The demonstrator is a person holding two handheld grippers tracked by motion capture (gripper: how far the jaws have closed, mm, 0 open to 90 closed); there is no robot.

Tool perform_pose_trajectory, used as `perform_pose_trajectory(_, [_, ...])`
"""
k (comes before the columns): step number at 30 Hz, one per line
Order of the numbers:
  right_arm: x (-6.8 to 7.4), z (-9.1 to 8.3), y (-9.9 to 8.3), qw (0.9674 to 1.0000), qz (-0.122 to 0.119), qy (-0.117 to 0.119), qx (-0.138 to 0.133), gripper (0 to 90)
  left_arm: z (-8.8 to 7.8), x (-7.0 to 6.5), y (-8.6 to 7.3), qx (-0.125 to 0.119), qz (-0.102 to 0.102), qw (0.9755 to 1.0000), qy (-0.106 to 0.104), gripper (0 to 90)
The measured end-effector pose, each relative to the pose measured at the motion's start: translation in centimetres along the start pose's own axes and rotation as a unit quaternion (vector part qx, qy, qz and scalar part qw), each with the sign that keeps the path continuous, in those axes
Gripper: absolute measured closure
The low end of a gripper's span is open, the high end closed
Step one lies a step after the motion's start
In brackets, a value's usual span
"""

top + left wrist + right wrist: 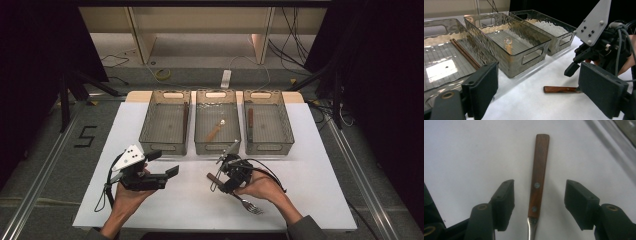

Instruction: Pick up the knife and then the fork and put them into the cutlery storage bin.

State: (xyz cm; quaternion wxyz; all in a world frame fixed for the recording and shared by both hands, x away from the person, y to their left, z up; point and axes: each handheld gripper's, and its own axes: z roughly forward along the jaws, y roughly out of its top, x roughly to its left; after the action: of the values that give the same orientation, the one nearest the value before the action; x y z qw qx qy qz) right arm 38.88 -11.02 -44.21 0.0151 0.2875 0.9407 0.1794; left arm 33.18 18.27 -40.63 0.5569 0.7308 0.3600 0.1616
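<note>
Here the fork point(538, 177) lies flat on the white table point(320, 165) in front of the middle bin, its wooden handle running straight between the spread jaws of the right gripper point(539, 205), untouched by either pad, while the left gripper point(150, 172), jaws also spread, is farther off

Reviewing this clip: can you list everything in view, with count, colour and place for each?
Table: one, white top, centre of the high view.
Bins: three, clear ribbed plastic, in a row at the table's far edge.
Chopsticks: a dark brown pair, in the left bin.
Spoon: one, wooden handle, in the middle bin.
Dark-handled utensil: one, in the right bin; kind unclear.
Fork: one, wooden handle and metal tines, on the table under the right hand.
Left gripper: black, open, holding nothing, near left.
Right gripper: black, open, jaws either side of the fork's handle, not touching.
</note>
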Motion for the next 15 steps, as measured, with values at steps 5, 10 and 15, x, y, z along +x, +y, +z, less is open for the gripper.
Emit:
perform_pose_trajectory(5, [0.1, 0.9, 0.0, 0.9999, -0.006, -0.001, 0.016, 46.4, 0.0, 0.0, 0.0, -0.002, 0.002, 1.0, 0.001, 15.7])
perform_pose_trajectory(10, [0.1, 1.1, -0.1, 0.9996, -0.015, 0.001, 0.025, 51.7, 0.0, -0.1, 0.0, -0.001, 0.002, 1.0, 0.001, 15.7])
perform_pose_trajectory(15, [0.1, 1.4, -0.1, 0.9994, -0.013, -0.001, 0.032, 55.9, -0.1, 0.0, 0.0, -0.001, 0.003, 1.0, 0.002, 15.7])
